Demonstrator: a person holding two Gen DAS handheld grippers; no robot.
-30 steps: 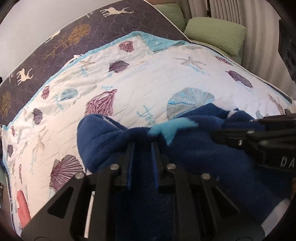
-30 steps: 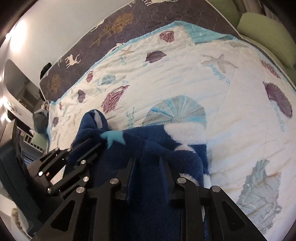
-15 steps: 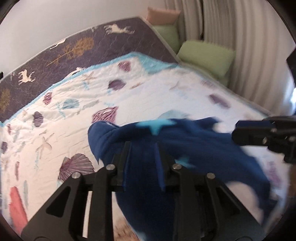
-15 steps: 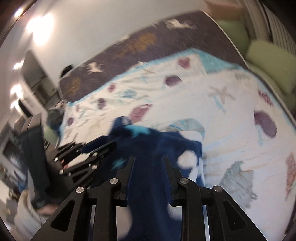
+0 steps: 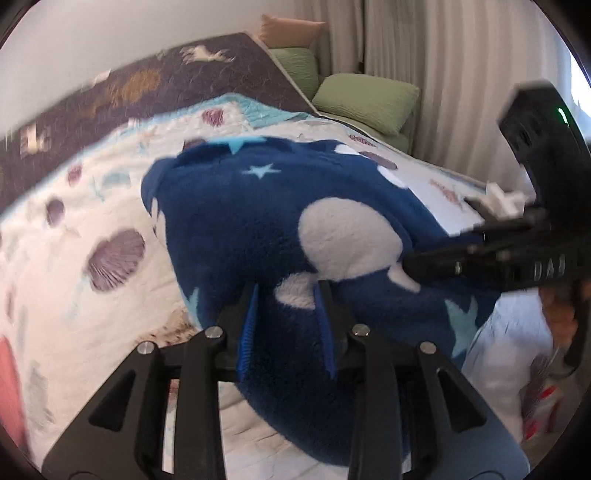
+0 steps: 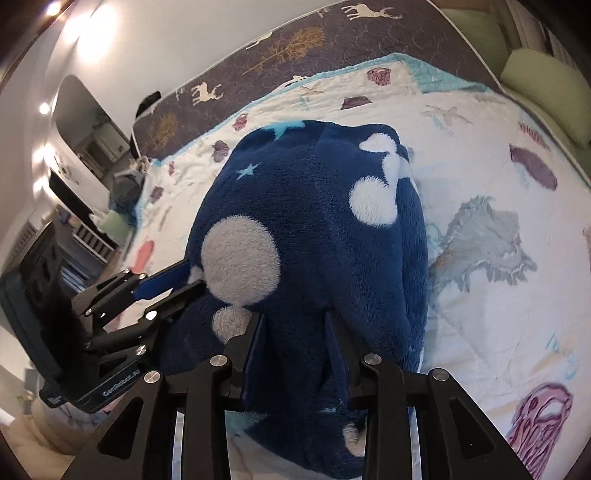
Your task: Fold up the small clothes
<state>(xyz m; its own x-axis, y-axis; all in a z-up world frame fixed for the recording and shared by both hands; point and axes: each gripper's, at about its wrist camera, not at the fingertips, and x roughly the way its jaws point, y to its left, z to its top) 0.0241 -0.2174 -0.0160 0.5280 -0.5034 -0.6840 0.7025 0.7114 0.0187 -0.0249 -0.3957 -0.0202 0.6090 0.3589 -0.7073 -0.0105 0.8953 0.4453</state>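
Navy fleece garment (image 5: 236, 221) with white spots and pale-blue stars; white quilt (image 6: 480, 110) printed with purple shells.

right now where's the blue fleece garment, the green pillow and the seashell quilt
blue fleece garment (image 6: 314, 229), right wrist view, on its dark plush middle
green pillow (image 5: 365, 99), left wrist view, on its top face
seashell quilt (image 6: 480, 155), right wrist view, on bare white fabric

One navy fleece garment (image 5: 236, 225) up off the bed, two grippers on it: left (image 5: 286, 295), right (image 6: 293, 321). One seashell quilt (image 6: 480, 177), one deer-print blanket (image 6: 295, 40), two green pillows (image 5: 365, 99), one tan pillow (image 5: 291, 31).
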